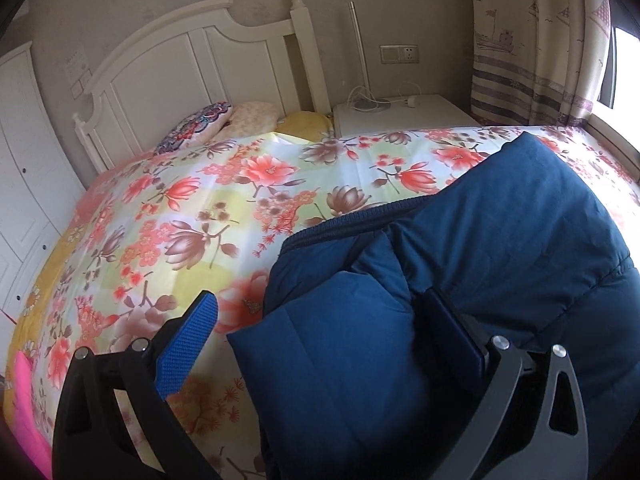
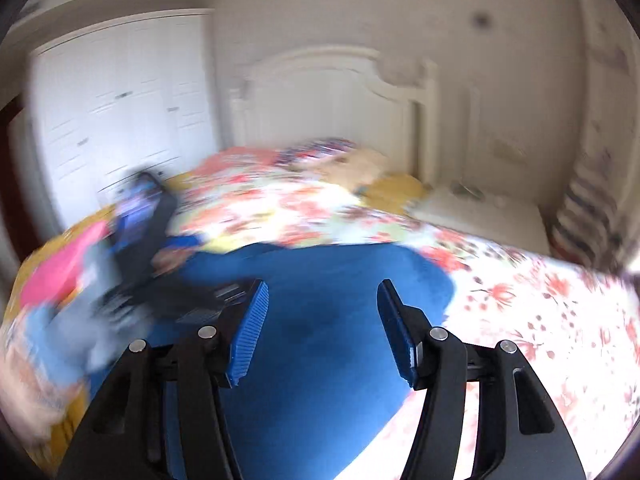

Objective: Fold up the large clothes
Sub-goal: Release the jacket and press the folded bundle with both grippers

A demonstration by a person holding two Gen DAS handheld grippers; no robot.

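A large navy blue padded jacket lies on the floral bedspread. My left gripper is open, its jaws wide apart, with a folded flap of the jacket lying between them; the right finger is pressed into the fabric. In the blurred right wrist view, my right gripper is open and empty above the blue jacket. The left gripper and the hand holding it show at the left of that view.
A white headboard and pillows are at the bed's far end. A white nightstand with a lamp stands beside it, near a curtain. A pink item lies at the bed's left edge. White wardrobe doors stand to the left.
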